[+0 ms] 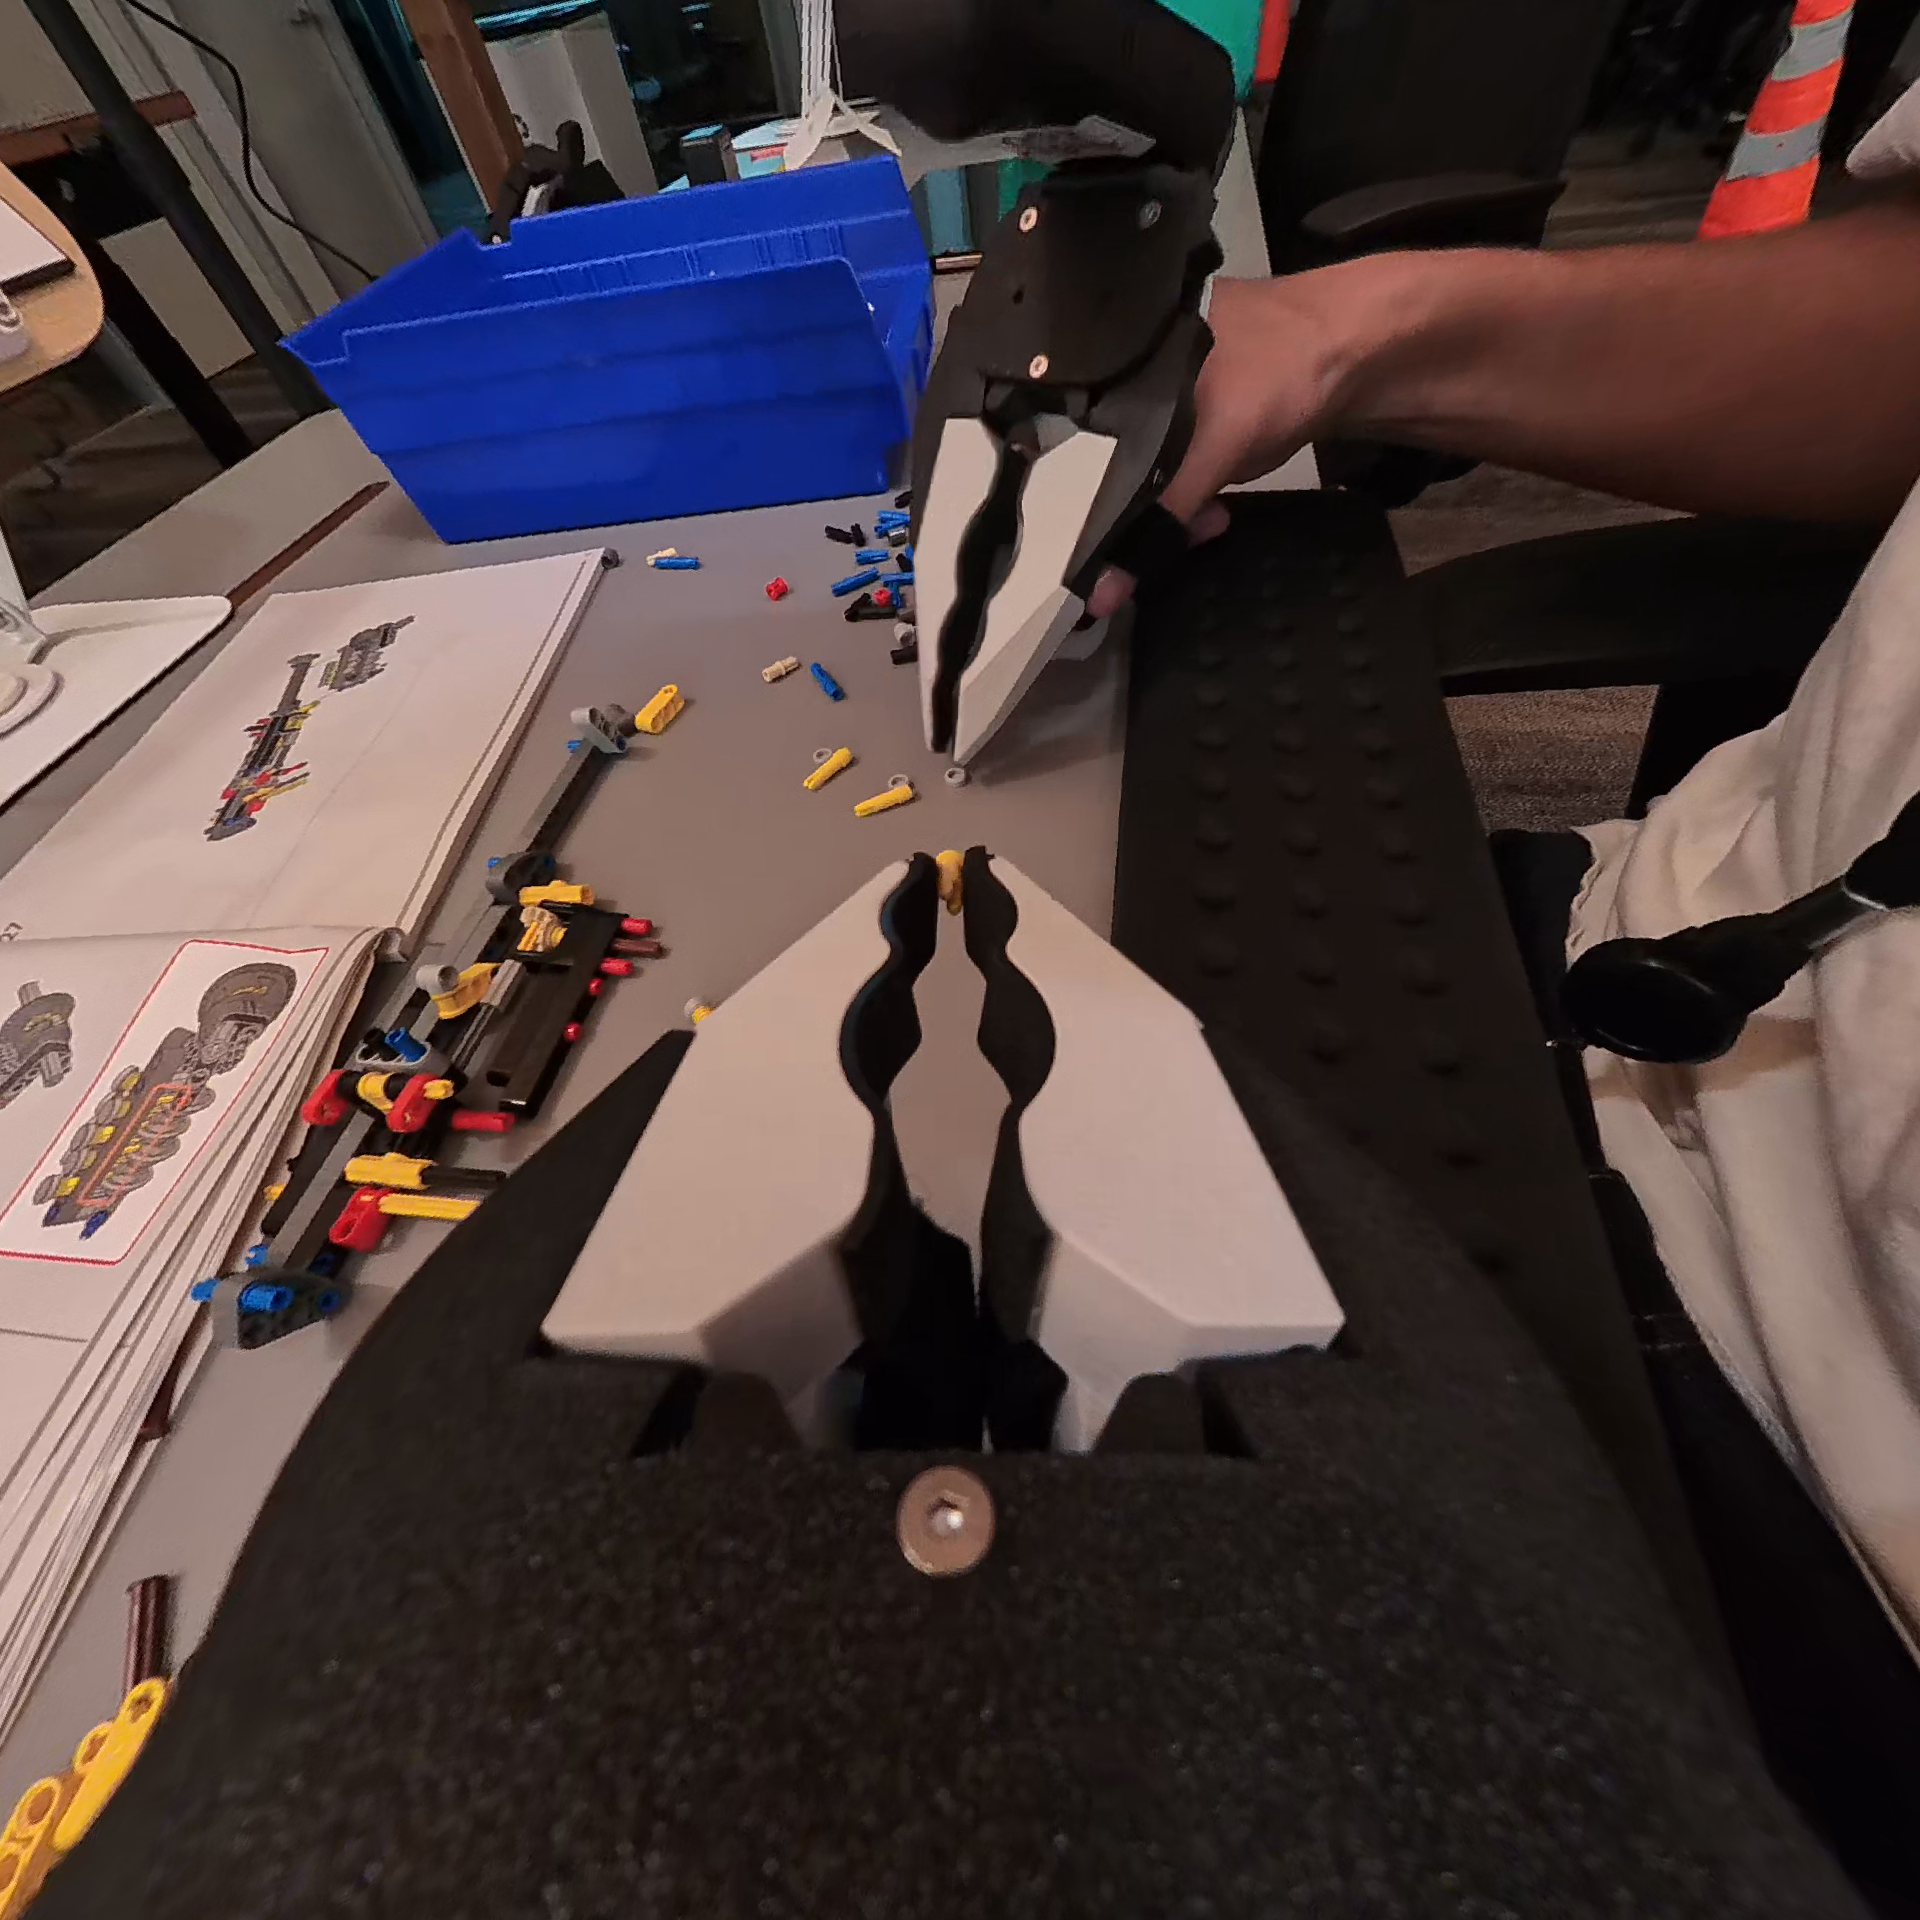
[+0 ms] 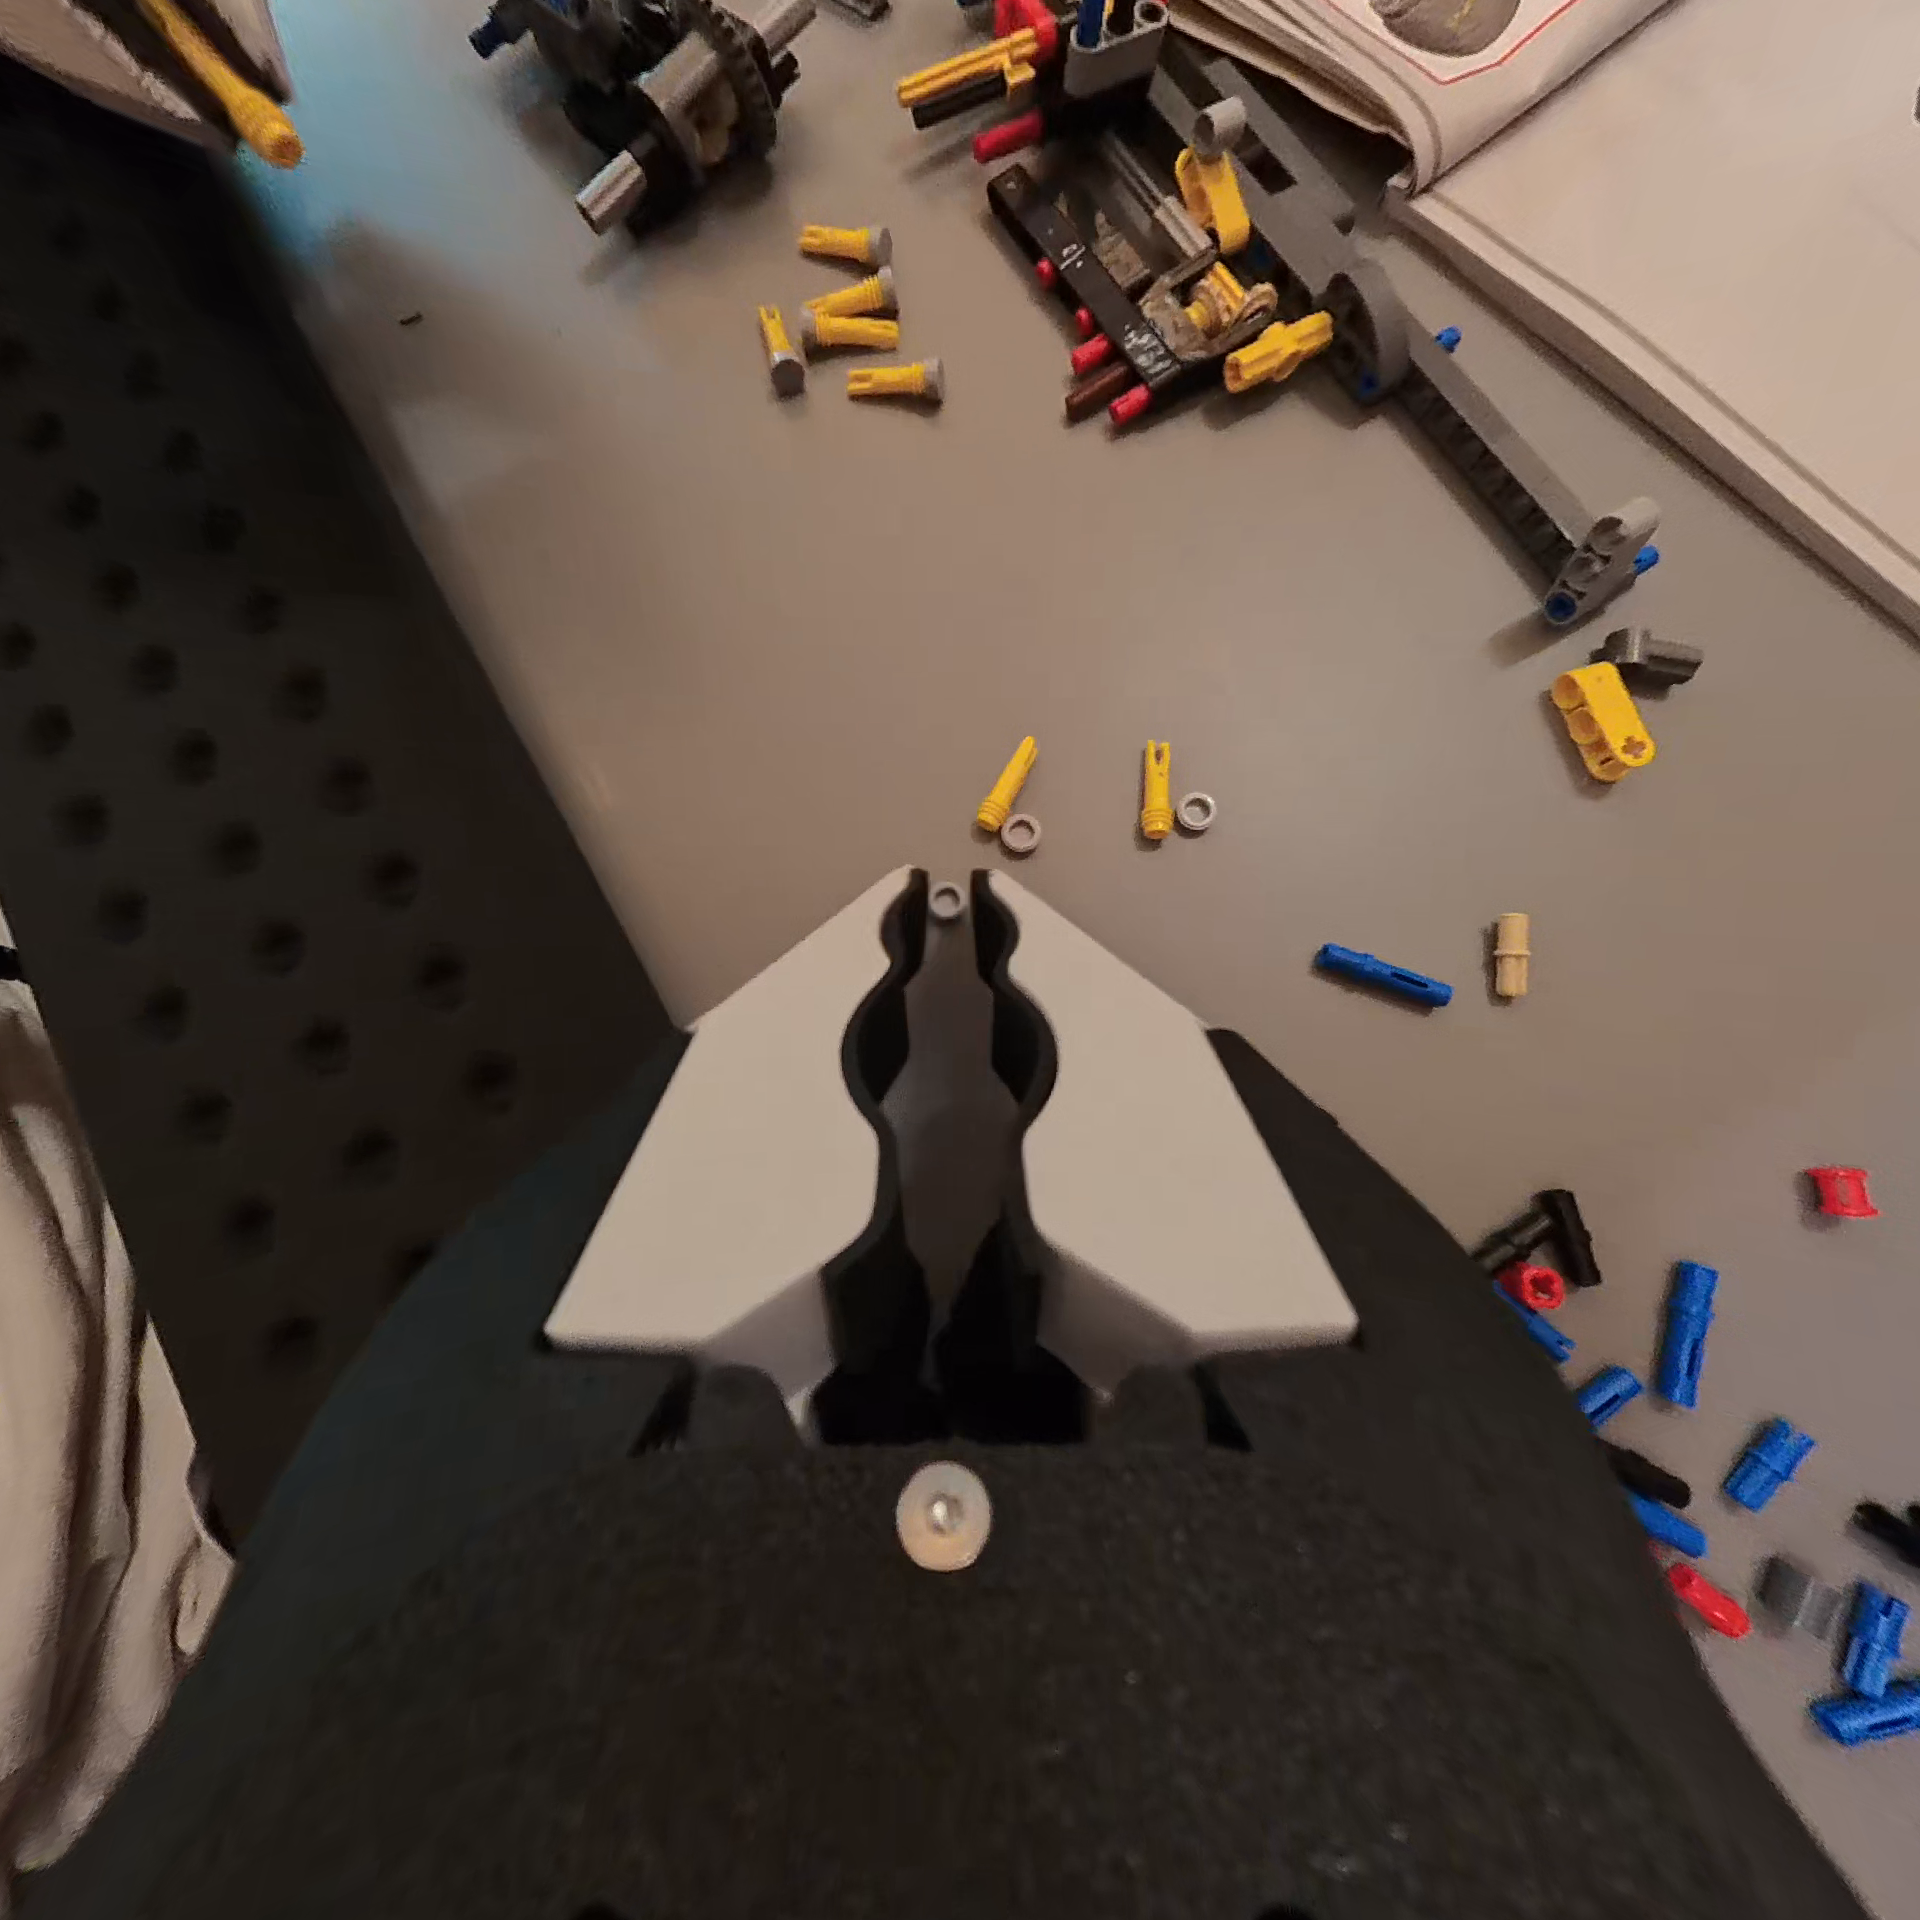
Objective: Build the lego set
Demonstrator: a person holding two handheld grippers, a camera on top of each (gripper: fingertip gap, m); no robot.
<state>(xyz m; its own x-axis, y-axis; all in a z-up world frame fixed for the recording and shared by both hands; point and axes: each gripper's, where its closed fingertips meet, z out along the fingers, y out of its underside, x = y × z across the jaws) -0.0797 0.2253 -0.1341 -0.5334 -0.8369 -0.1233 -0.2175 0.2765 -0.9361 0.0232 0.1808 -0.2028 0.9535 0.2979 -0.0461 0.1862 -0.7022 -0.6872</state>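
Your left gripper (image 1: 951, 868) is clamped on a yellow pin (image 1: 950, 875). The right gripper (image 2: 948, 896), fingers slightly apart, straddles a grey bush (image 2: 947, 900) at frame centre (flat on the worktop (image 2: 727, 623)); pinch it squarely, then thread the pin through.

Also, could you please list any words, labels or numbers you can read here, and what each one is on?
None can be read.
The open instruction booklet shows only coloured drawings; any print on it is too small.
The blue bin shows no legible marking.
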